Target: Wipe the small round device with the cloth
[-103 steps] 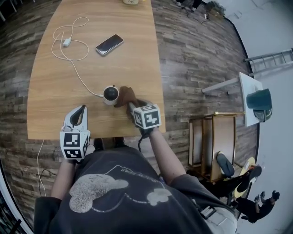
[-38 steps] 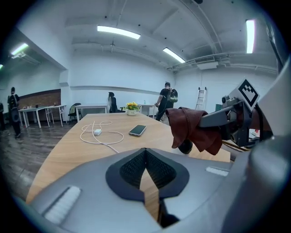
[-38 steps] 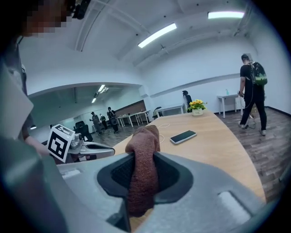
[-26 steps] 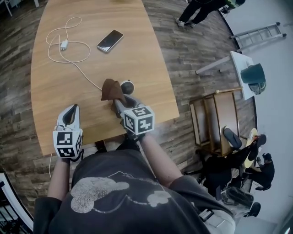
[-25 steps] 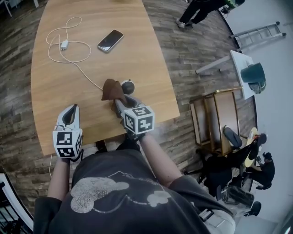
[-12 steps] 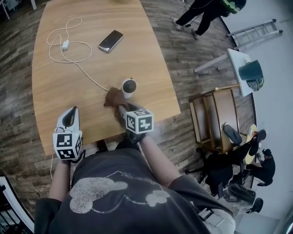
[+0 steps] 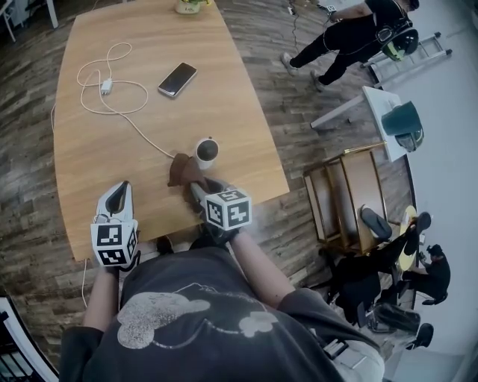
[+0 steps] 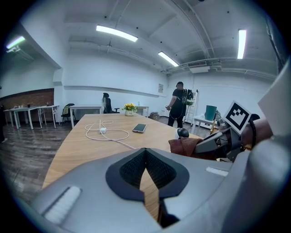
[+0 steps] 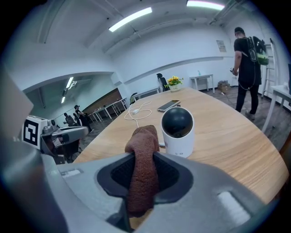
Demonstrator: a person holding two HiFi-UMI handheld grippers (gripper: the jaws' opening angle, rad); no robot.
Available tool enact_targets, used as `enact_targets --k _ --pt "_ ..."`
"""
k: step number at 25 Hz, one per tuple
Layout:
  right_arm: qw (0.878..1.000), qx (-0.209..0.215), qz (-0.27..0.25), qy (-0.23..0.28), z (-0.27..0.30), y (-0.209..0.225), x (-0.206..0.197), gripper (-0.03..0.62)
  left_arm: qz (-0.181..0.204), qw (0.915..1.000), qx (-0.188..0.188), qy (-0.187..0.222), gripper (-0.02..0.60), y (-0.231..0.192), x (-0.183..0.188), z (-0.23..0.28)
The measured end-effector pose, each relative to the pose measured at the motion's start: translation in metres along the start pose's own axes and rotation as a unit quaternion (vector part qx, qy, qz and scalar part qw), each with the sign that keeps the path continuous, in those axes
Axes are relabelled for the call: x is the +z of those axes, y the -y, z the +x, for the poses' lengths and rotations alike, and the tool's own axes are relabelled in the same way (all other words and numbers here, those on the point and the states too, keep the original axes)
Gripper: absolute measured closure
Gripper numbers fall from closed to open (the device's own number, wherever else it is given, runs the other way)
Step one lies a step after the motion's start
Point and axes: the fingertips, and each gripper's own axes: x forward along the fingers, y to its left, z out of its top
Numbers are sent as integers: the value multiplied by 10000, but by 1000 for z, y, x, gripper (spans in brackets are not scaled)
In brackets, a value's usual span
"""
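Cloth (image 9: 143,150): brown, bunched, pinched between the jaws of the right gripper (image 9: 143,178); its free end sticks up past the tips.
Device (image 9: 178,129): small, round, white body with a black dome face, upright on the table (image 7: 149,119), near the near right edge.
Cloth vs device: cloth (image 7: 181,169) sits just left of and nearer than the device (image 7: 207,150); close beside it, contact not clear.
Right gripper (image 7: 195,184): over the near table edge, pointing far and left toward the device, jaws clamped on the cloth.
Left gripper (image 7: 118,195): on the near left, well apart from the device; in the left gripper view (image 8: 146,173) its jaws are closed tip to tip, nothing between them.
Cable (image 7: 112,82): white, looped on the far left of the table, one strand running to the device.
Phone (image 7: 177,79): dark, flat, far side, right of the loops.
Flowers (image 7: 192,6): at the far table edge.
Person (image 7: 351,37): standing on the floor, far right.
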Motion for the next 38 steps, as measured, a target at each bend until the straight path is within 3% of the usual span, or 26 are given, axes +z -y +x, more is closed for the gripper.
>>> enact_targets --k 14,24,31,38 --pt "9999 -80 -36 95 -28 -15 -11 514 184 9989 -412 106 563 24 -4 -6" --pt "9981 513 -241 244 -42 -26 -8 514 231 9993 123 255 563 37 9 -34" --pt "9974 563 -203 394 -89 2 -19 514 154 9994 243 193 563 86 -6 -50" --pt "9966 535 -199 595 -161 42 -47 514 133 9988 325 347 563 165 -18 -66"
